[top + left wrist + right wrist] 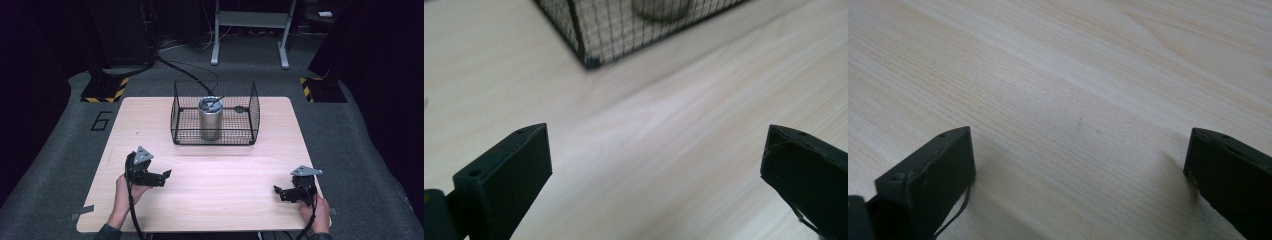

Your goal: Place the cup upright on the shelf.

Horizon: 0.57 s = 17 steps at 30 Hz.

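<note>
A black wire basket [215, 135] stands at the far middle of the light wooden table [210, 170]. Inside it a steel tumbler [210, 120] stands upright with a lid on top. My left gripper [165, 176] rests low at the near left, held by a hand, pointing right, and is open with nothing between its jaws. Its own view has the basket's corner [591, 61] and the tumbler's base [663, 9] ahead at the top. My right gripper [278, 191] sits at the near right, pointing left, open over bare wood [1073, 115].
A small dark object [240, 108] lies on the basket floor to the right of the tumbler. Grey carpet surrounds the table, with a metal stand's legs [250, 35] and yellow-black striped bases [105, 90] beyond the far edge. Cables run across the floor.
</note>
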### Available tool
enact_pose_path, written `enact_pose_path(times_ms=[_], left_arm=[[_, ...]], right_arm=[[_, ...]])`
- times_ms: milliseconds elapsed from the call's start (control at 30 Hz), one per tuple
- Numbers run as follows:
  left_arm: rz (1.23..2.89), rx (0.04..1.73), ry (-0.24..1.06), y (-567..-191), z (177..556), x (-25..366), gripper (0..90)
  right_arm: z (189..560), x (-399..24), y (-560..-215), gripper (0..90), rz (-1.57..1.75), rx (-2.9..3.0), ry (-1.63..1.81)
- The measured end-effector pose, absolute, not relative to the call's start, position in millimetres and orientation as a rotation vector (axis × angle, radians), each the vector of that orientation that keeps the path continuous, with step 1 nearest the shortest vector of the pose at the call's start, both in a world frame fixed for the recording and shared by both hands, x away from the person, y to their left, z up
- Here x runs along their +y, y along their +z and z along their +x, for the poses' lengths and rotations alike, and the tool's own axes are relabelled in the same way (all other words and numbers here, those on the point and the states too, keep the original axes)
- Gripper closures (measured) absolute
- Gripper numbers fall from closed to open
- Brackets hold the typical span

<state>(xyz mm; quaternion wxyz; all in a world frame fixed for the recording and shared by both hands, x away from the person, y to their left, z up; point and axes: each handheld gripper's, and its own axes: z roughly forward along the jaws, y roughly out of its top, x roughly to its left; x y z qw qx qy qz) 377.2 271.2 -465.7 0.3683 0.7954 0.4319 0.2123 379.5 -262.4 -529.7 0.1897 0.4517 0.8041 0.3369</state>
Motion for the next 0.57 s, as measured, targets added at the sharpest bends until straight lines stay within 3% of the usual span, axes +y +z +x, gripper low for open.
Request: enact_pose_path(times_ms=[300,567], left_arm=[[2.019,1.259,0.535,-517,362,302,0.1],[1.959,1.298,0.524,-531,359,313,0.0]], right_arm=[[379,-262,-530,0.0,1.272,2.259,0.946],[379,-262,-530,0.0,1.272,2.259,0.946]])
